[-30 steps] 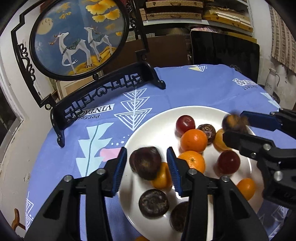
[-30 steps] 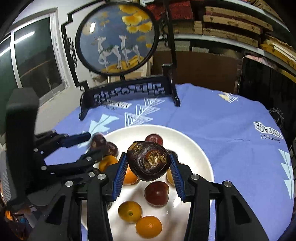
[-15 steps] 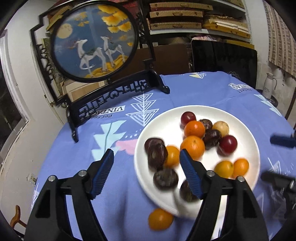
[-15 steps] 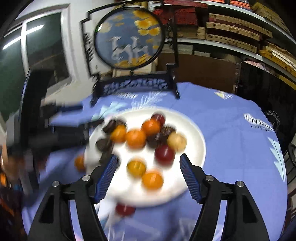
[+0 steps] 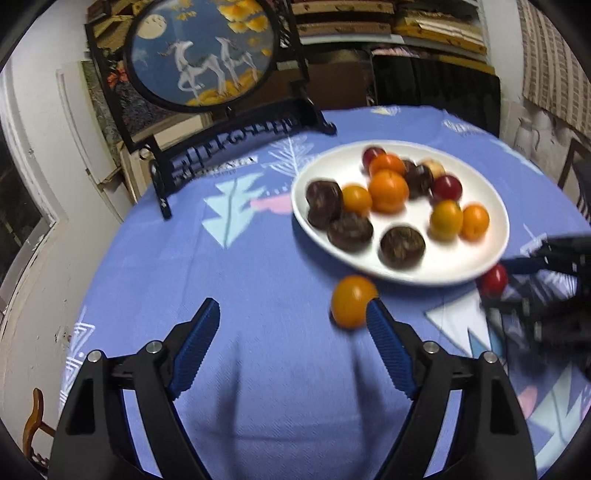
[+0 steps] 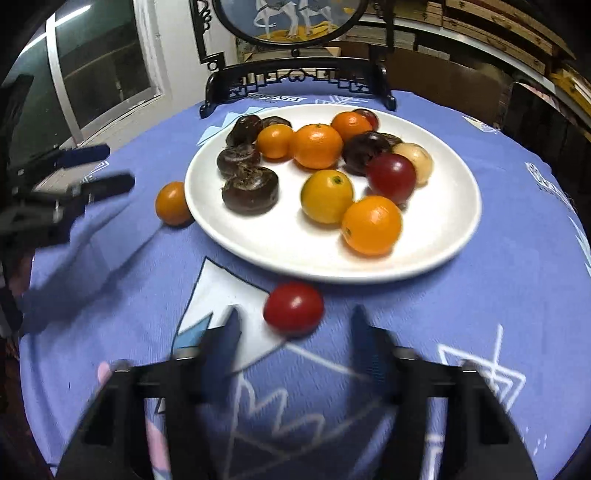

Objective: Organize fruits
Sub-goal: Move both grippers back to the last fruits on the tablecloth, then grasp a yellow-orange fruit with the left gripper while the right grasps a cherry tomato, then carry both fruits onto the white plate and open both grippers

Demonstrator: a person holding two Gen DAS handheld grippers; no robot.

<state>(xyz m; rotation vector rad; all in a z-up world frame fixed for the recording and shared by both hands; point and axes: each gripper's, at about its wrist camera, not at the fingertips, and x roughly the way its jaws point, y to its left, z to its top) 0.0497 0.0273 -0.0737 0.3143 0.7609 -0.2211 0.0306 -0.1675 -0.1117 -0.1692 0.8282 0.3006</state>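
Note:
A white plate (image 5: 491, 254) (image 6: 443, 236) holds several oranges, dark brown fruits, red fruits and one pale fruit. A loose orange (image 5: 352, 301) (image 6: 173, 203) lies on the blue cloth beside the plate, just ahead of my left gripper's right finger. A loose red fruit (image 6: 293, 308) (image 5: 494, 279) lies on the cloth in front of the plate, just ahead of my right gripper. My left gripper (image 5: 291, 325) is open and empty. My right gripper (image 6: 295, 339) is open and empty, blurred by motion.
A black carved stand with a round deer picture (image 5: 207, 55) (image 6: 295, 22) stands at the table's far edge behind the plate. The round table is covered by a blue patterned cloth (image 5: 258, 369). Shelves and a dark chair are beyond it.
Both grippers let go of dark fruits onto the plate, opened, and pulled back toward the table's near side. The loose orange and the red fruit now lie in front of them.

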